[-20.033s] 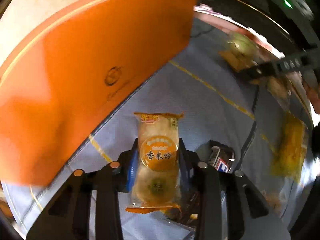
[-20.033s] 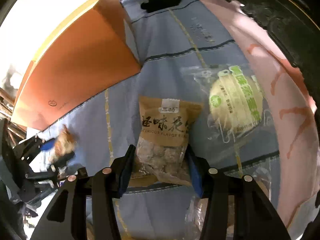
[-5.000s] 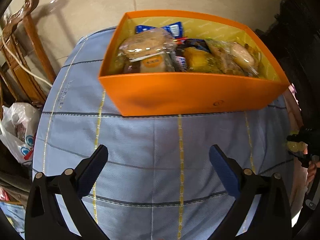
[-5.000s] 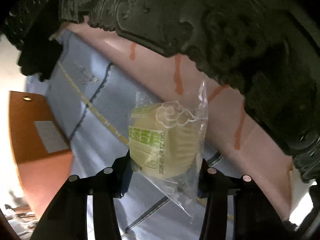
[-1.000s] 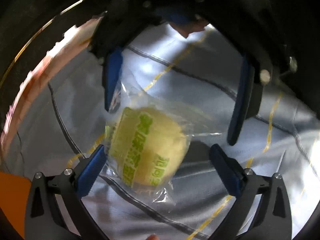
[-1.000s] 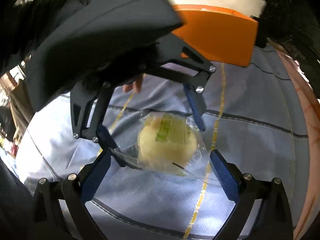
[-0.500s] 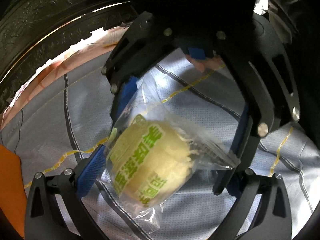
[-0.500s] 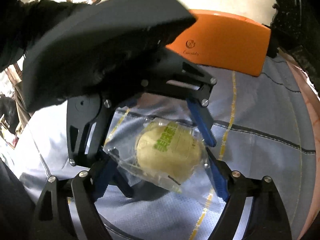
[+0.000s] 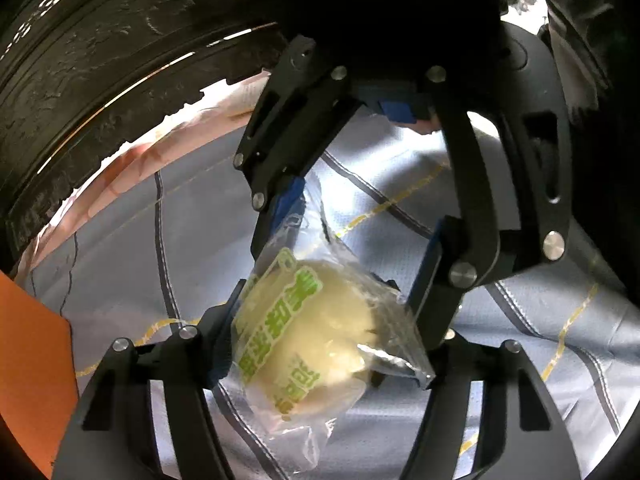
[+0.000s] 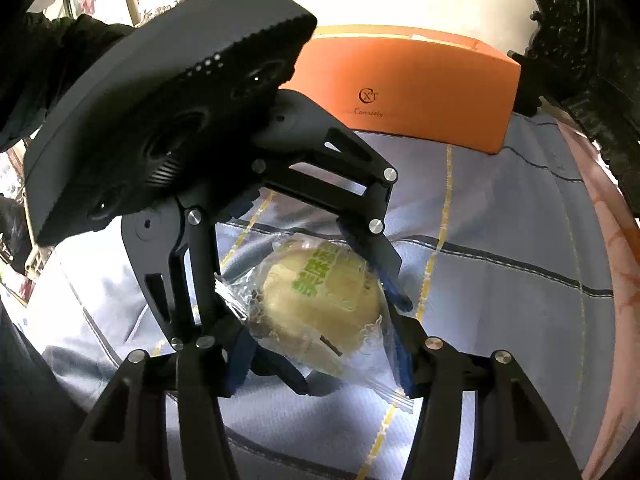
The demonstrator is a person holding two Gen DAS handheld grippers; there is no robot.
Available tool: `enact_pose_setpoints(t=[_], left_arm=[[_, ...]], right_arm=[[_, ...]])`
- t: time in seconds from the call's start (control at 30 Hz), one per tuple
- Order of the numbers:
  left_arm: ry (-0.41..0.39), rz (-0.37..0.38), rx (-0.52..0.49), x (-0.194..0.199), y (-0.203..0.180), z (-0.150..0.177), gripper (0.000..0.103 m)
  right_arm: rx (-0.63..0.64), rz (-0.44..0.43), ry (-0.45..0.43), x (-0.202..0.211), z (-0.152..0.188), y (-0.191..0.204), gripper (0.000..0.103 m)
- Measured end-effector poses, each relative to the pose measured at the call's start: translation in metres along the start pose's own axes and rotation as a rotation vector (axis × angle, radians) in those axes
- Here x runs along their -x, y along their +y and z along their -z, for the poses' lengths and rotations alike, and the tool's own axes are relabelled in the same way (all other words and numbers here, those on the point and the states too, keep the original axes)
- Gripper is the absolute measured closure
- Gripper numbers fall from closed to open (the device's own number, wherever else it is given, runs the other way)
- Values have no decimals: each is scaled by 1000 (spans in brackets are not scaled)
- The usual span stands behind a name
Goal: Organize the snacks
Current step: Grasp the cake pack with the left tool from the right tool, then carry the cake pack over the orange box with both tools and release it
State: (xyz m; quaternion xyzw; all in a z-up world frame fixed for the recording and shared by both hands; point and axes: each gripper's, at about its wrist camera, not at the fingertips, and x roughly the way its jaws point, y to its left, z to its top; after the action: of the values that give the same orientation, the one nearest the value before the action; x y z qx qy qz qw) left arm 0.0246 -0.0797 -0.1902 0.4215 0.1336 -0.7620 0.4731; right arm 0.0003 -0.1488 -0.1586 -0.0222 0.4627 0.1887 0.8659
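A pale round pastry in a clear wrapper with green print (image 9: 316, 336) (image 10: 320, 292) is held between both grippers above the blue-grey tablecloth. My left gripper (image 9: 320, 344) has its jaws closed in against the pastry's sides. My right gripper (image 10: 320, 352) meets it head-on, its jaws also against the pack. In the left wrist view the right gripper (image 9: 356, 248) faces the camera. In the right wrist view the left gripper (image 10: 308, 276) comes in from the upper left. The orange snack box (image 10: 420, 92) stands at the back.
A corner of the orange box (image 9: 32, 360) shows at the left. A dark carved wooden chair back (image 9: 100, 60) (image 10: 592, 60) runs along the cloth's edge, with a pink cover (image 10: 612, 240) beside it. The tablecloth (image 10: 500, 320) has yellow and dark stripes.
Both grippers have closed in on the pastry from wide open. The pack has lifted slightly off the cloth and now sits pinched between the two facing grippers.
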Motion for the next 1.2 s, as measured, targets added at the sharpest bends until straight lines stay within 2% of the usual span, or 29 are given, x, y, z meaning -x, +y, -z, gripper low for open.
enact_pose_setpoints(t=[0.13,0.4,0.6,0.7,0.83,0.93,1.07,1.2], left_arm=[[18,-25,8,10,2,-11,39],[112,-160,21,69,3,-39,39],[128,-335,18,135,16,-44,39],[129,-377,40,162,35,-36,39],[129,-428,73,183,74,-15,39],[138,-447,120,190,104,6,39],[198,-491,174,185,150,37,39],[194,-505,259,188,182,62,39]], right_arm=[[25,-11,-18,9,-12,2,47],[143,-60,-78,45,-63,25,47],[278,-59,-139,64,-120,42,47],[333,-84,-150,60,-158,40,47],[374,-143,-144,40,-203,17,47],[418,-187,-108,15,-236,-5,47],[493,-221,-54,-24,-276,-30,47],[495,-298,-31,-53,-301,-52,47]])
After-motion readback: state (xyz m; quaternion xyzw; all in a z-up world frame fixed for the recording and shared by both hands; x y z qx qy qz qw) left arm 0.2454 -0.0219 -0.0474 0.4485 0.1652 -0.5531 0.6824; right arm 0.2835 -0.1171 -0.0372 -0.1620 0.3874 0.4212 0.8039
